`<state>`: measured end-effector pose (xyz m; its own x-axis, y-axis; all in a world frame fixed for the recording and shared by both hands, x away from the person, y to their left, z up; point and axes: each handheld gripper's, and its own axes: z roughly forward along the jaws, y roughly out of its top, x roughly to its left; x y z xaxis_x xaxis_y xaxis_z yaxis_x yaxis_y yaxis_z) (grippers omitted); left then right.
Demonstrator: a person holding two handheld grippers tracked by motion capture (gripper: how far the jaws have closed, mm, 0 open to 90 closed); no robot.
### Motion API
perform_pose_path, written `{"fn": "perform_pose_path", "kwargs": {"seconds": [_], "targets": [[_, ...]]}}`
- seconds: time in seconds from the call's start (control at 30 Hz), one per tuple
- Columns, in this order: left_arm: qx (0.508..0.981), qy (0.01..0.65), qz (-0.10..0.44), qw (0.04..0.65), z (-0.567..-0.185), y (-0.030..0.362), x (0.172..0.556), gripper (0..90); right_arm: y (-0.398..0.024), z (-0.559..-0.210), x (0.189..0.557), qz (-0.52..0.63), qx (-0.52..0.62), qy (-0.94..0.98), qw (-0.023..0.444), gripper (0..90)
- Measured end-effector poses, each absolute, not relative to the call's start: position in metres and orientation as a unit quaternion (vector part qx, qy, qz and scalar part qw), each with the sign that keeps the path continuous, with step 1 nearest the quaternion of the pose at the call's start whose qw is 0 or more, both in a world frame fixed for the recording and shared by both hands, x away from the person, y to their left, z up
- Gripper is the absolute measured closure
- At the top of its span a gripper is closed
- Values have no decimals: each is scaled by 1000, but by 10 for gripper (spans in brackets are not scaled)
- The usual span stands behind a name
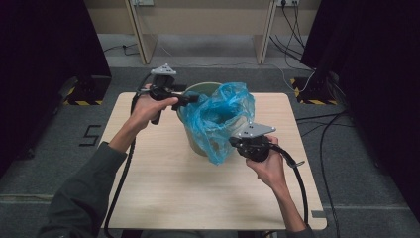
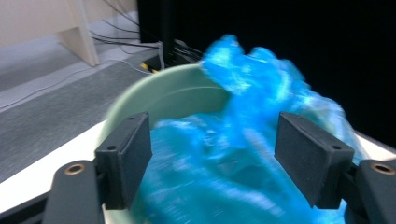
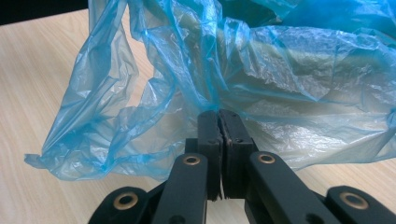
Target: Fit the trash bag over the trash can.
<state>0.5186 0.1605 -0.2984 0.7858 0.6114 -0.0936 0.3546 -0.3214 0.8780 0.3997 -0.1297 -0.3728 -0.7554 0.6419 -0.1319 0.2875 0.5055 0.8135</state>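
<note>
A pale green bucket (image 1: 197,145) stands on the middle of the wooden table (image 1: 158,188), with a thin blue plastic bag (image 1: 218,114) crumpled in and over its mouth. My left gripper (image 1: 194,99) hovers at the bucket's left rim, level and pointing right. In the left gripper view its jaws (image 2: 215,135) stand wide open, nothing touching them, with the bag (image 2: 252,79) and the bucket rim (image 2: 159,93) beyond. My right gripper (image 1: 233,143) is at the bucket's front right side. Its jaws (image 3: 219,114) are shut on a gathered fold of the bag (image 3: 289,60).
Each gripper's black cable trails off the table's near edge. Dark curtains flank the table on both sides. Beyond the far edge is grey floor with loose cables (image 1: 297,29) and wooden desk legs (image 1: 141,34). A "5" (image 1: 90,135) is marked on the floor at left.
</note>
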Motion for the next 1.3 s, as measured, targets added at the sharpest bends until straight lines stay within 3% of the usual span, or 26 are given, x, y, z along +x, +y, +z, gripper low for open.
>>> {"fn": "perform_pose_path", "kwargs": {"seconds": [0.17, 0.2, 0.27, 0.37, 0.6, 0.9, 1.1, 1.13, 1.23, 1.3], "targets": [[840, 270, 106, 458, -305, 138, 517, 336, -131, -374, 400, 409, 278, 842, 217, 884], [854, 252, 111, 442, -311, 132, 519, 508, -132, -374, 400, 410, 282, 840, 218, 884], [857, 243, 120, 438, -315, 131, 524, 736, -134, -374, 401, 409, 283, 840, 218, 884], [850, 251, 147, 438, -316, 137, 533, 872, -136, -375, 401, 407, 283, 841, 220, 887], [826, 304, 165, 445, -325, 188, 559, 879, -137, -384, 412, 395, 291, 844, 216, 894], [820, 312, 173, 447, -330, 209, 560, 843, -126, -391, 417, 392, 282, 852, 203, 891], [818, 314, 181, 447, -329, 218, 559, 840, -126, -384, 409, 398, 277, 851, 204, 785], [819, 313, 178, 447, -332, 222, 558, 843, -128, -381, 406, 405, 284, 844, 208, 683], [823, 312, 176, 441, -338, 223, 558, 844, -128, -378, 405, 406, 288, 841, 210, 628], [821, 313, 170, 446, -344, 223, 558, 843, -129, -370, 401, 420, 289, 831, 223, 528]]}}
